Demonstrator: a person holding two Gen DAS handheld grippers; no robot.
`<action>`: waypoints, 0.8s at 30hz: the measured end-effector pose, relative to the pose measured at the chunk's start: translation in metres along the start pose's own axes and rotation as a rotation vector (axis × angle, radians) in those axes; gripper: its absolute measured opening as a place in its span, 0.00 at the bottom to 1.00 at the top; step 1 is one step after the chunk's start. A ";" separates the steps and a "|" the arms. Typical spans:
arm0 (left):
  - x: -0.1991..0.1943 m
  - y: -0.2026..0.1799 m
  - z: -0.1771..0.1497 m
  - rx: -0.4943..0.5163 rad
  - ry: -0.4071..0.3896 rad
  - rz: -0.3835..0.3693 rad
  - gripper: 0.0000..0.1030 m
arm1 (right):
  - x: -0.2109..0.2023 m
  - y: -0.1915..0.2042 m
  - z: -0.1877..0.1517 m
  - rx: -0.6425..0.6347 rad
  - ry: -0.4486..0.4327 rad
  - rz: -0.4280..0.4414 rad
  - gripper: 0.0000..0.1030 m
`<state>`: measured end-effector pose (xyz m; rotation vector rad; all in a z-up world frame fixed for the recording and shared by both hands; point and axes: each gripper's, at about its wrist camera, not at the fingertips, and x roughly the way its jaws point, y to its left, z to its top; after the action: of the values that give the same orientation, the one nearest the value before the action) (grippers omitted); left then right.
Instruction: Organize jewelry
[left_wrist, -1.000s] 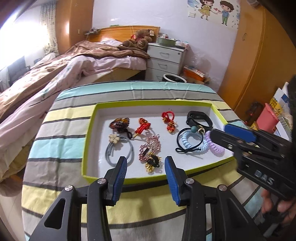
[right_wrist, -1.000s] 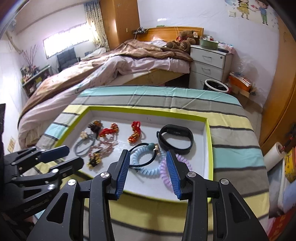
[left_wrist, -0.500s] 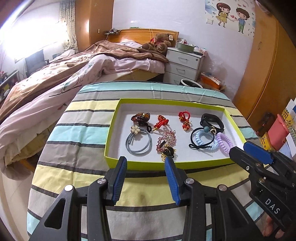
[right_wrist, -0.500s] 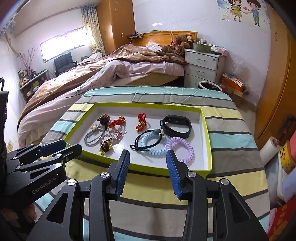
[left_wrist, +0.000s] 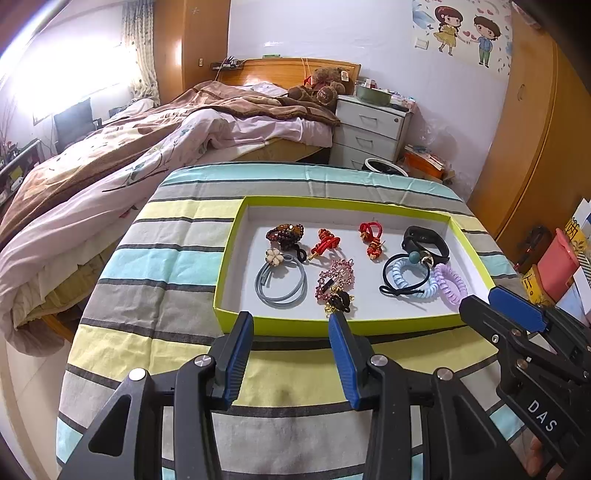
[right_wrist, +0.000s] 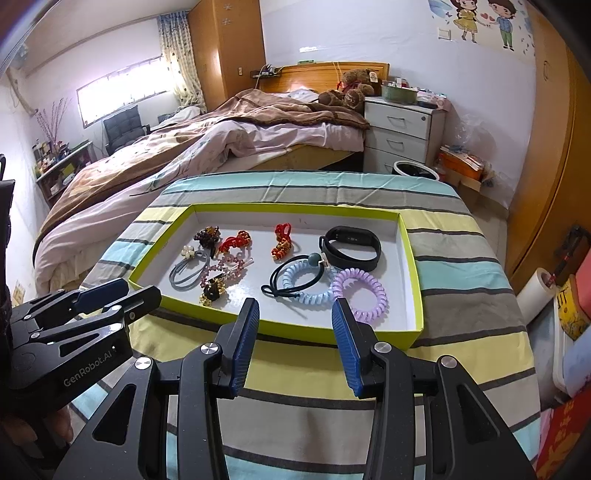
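Nearest the lens, the left gripper (left_wrist: 291, 338) is holding its jaws partly apart with nothing between them, only striped cloth showing in the gap, and the right gripper (right_wrist: 294, 328) is doing the same, its blue pads standing apart and gripping nothing. The lower arms of both tools are running off the bottom edge, and the hands carrying them are mostly hidden; just a sliver of fingers is peeking out at the frame corners. Both are hovering over the counter (left_wrist: 155, 266), short of the near wall of the green-rimmed tray (right_wrist: 325, 332), so all the jewelry is lying beyond the jaw tips, well apart from them. Inside the tray, closest to the left jaws, the small black-and-gold clip (left_wrist: 340, 301) is sitting just past the near wall, its shape hard to make out, with the pink rhinestone clip (left_wrist: 334, 277) touching it and the grey hair tie (left_wrist: 282, 282) beside that. Ahead of the right jaws, the purple coil tie (right_wrist: 360, 293) and blue coil tie (right_wrist: 306, 284) are lying side by side, a black elastic draped over the blue one. Farther back, the black wristband (right_wrist: 351, 247), two red knotted pieces and a dark beaded clip (left_wrist: 285, 234) are lining the tray's far half. Beyond the counter, the bed (right_wrist: 221, 147) is lying unmade.
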<state>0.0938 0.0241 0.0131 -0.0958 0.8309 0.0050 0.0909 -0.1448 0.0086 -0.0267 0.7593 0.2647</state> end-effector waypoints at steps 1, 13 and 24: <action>0.000 -0.001 0.001 0.000 0.000 -0.001 0.41 | 0.000 0.000 0.000 0.001 0.000 0.001 0.41; -0.001 -0.005 0.000 0.008 0.002 0.004 0.41 | 0.000 0.000 0.000 0.000 0.002 0.000 0.41; -0.002 -0.005 0.001 0.009 0.003 0.000 0.41 | 0.000 0.000 0.000 -0.001 0.003 0.000 0.41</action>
<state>0.0936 0.0193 0.0152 -0.0868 0.8337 0.0014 0.0908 -0.1446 0.0092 -0.0280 0.7617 0.2648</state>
